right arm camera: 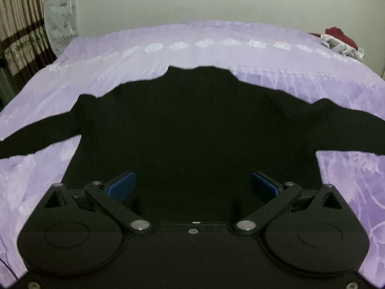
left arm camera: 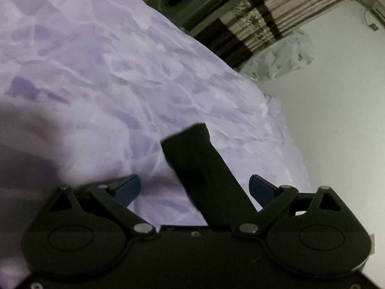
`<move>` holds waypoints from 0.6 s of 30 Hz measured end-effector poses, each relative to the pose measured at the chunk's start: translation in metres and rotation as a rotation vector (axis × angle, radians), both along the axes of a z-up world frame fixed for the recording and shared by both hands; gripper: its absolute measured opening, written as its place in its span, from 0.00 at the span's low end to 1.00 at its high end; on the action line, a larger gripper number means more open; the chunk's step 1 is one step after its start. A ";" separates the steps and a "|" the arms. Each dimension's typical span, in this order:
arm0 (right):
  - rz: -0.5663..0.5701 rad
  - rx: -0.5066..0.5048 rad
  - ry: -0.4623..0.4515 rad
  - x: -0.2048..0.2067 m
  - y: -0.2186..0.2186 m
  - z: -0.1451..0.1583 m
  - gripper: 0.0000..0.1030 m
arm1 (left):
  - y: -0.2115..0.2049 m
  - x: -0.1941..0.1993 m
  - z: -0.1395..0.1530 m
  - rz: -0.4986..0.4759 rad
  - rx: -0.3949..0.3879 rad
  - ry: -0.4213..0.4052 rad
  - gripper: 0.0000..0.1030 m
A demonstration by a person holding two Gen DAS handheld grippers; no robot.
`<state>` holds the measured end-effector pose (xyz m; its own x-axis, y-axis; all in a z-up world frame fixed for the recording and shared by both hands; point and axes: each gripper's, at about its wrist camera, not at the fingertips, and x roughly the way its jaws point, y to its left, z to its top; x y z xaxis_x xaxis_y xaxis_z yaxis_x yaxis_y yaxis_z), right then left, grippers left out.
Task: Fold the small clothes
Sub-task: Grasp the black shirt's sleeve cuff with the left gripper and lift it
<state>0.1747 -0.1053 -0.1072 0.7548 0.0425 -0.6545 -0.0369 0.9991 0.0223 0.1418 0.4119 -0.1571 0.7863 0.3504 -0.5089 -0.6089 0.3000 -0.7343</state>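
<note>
A black long-sleeved top (right arm camera: 192,125) lies flat on the purple bedsheet (right arm camera: 144,48), both sleeves spread out to the sides. My right gripper (right arm camera: 192,185) is open above the top's lower body, its blue pads wide apart and holding nothing. In the left wrist view one black sleeve (left arm camera: 202,166) runs up from between the fingers, its cuff lying on the sheet (left arm camera: 96,60). My left gripper (left arm camera: 195,189) is open, with the sleeve between its blue pads but not pinched.
Striped curtains (left arm camera: 264,16) and a patterned plastic bag (right arm camera: 60,16) stand beyond the bed's left edge. A red and white pile of clothes (right arm camera: 341,39) lies at the bed's far right corner. A white wall runs behind the bed.
</note>
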 end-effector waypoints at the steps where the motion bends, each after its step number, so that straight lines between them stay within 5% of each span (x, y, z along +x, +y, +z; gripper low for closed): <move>1: -0.001 -0.002 0.010 0.003 0.002 -0.003 0.95 | 0.003 0.004 -0.001 0.011 -0.001 0.003 0.94; 9: 0.017 -0.032 0.045 0.010 0.013 -0.013 0.95 | 0.012 0.004 -0.007 0.040 0.028 -0.021 0.89; 10: 0.017 -0.037 0.045 0.010 0.013 -0.013 0.95 | 0.011 0.002 -0.007 0.043 0.028 -0.030 0.84; 13: 0.014 -0.037 0.053 0.009 0.012 -0.015 0.95 | 0.016 0.003 -0.012 0.045 -0.013 -0.041 0.31; 18: -0.002 -0.043 0.070 0.008 0.008 -0.017 0.95 | 0.021 0.001 -0.018 0.061 -0.055 -0.050 0.29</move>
